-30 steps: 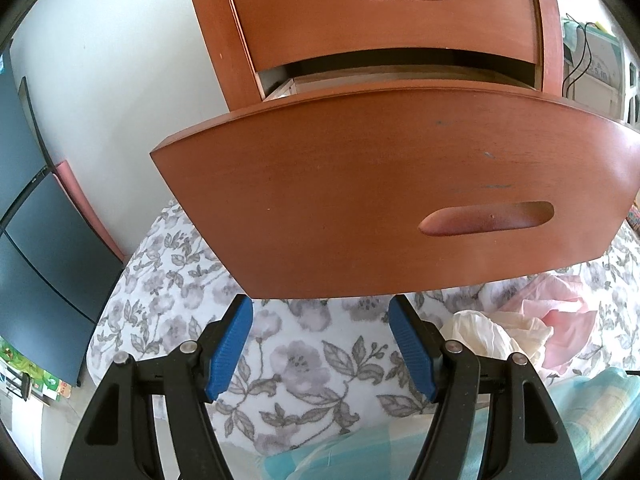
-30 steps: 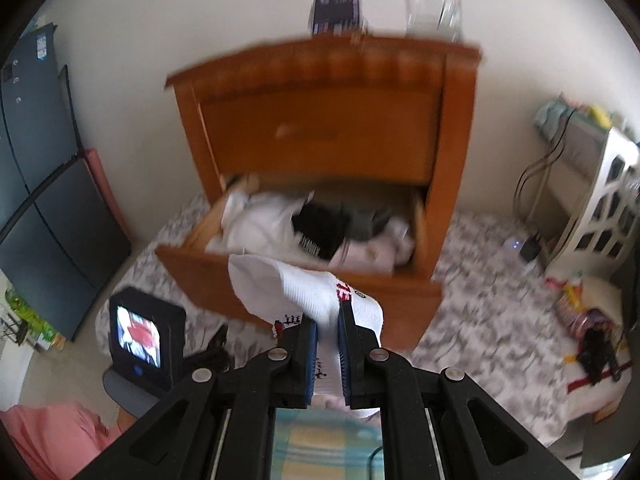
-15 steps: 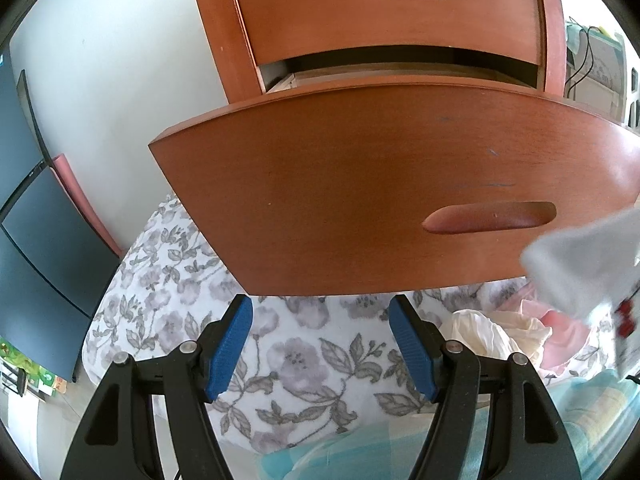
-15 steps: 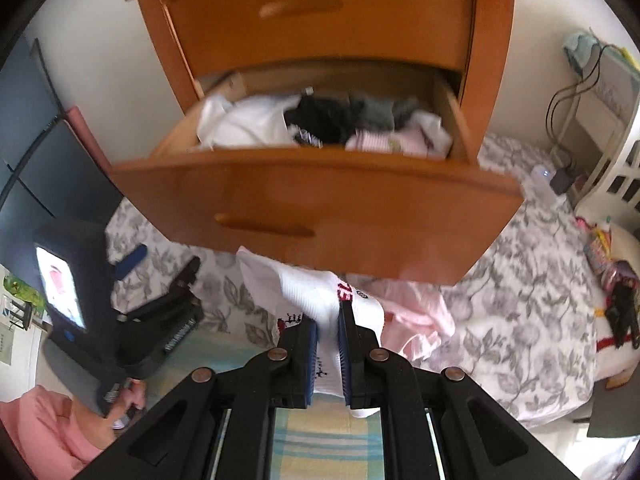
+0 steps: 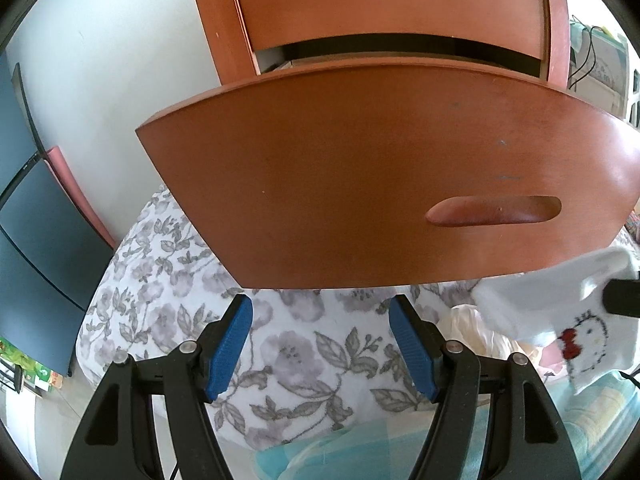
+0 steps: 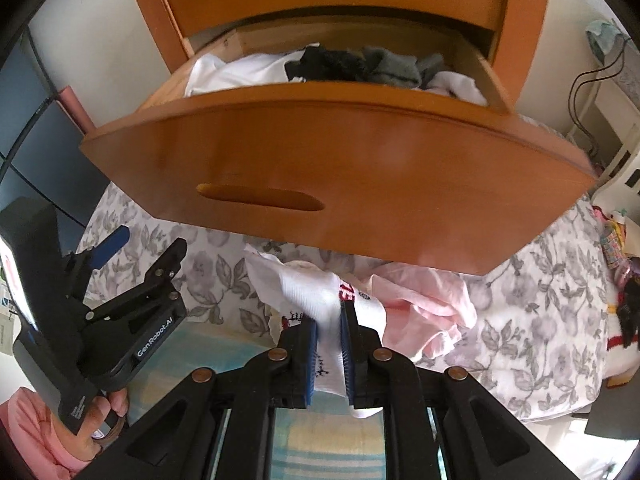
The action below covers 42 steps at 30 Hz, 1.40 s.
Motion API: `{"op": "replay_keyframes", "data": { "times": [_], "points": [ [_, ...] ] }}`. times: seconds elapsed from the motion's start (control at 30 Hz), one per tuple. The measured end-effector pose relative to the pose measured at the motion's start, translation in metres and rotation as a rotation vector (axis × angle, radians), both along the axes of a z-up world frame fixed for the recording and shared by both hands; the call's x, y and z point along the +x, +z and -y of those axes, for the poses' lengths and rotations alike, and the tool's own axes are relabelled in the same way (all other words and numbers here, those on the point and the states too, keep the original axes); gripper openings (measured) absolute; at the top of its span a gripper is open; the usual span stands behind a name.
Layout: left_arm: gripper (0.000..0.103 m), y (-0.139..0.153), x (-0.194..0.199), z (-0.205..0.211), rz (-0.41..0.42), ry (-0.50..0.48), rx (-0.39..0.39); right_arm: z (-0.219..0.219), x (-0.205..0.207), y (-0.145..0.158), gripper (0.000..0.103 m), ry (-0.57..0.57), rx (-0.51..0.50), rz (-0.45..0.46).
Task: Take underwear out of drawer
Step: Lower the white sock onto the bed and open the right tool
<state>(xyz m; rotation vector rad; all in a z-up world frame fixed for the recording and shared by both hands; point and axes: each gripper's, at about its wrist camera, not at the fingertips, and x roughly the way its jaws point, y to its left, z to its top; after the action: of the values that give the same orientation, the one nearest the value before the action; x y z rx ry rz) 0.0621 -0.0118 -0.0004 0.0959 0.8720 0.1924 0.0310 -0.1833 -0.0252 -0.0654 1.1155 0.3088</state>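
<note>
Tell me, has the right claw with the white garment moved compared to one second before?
Yes. The right claw, jaws just opening slightly around the white garment, has come down: before it was level with the open drawer, now below its front, over the bedspread.

Counted two grippers, the left gripper [image 5: 320,344] and the right gripper [image 6: 329,344], two drawers on the one nightstand [image 6: 528,20], one white pair of underwear [image 6: 320,296] pulled out, and one pink garment [image 6: 424,300] on the bedspread [image 6: 532,320].
</note>
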Motion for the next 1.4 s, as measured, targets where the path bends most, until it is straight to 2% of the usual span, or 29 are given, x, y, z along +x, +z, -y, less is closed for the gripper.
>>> {"op": "replay_keyframes", "data": {
  "times": [0.73, 0.93, 1.0, 1.27, 1.33, 1.4],
  "points": [
    [0.072, -0.009, 0.008, -0.007, -0.046, -0.003, -0.037, -0.012, 0.023, -0.027, 0.014, 0.015, -0.039, -0.084],
    [0.072, -0.010, 0.009, -0.007, -0.047, -0.004, -0.037, -0.013, 0.027, -0.032, 0.017, 0.012, -0.051, -0.098],
    [0.072, -0.010, 0.009, -0.007, -0.049, -0.005, -0.037, -0.013, 0.026, -0.033, 0.022, 0.010, -0.054, -0.094],
    [0.072, -0.010, 0.008, -0.007, -0.048, -0.005, -0.035, -0.009, 0.026, -0.027, 0.031, 0.002, -0.059, -0.081],
    [0.072, -0.010, 0.009, -0.007, -0.049, -0.005, -0.035, -0.009, 0.026, -0.027, 0.038, 0.001, -0.062, -0.079],
    [0.072, -0.010, 0.008, -0.007, -0.049, -0.005, -0.036, -0.007, 0.025, -0.025, 0.059, -0.005, -0.059, -0.073]
  ]
}}
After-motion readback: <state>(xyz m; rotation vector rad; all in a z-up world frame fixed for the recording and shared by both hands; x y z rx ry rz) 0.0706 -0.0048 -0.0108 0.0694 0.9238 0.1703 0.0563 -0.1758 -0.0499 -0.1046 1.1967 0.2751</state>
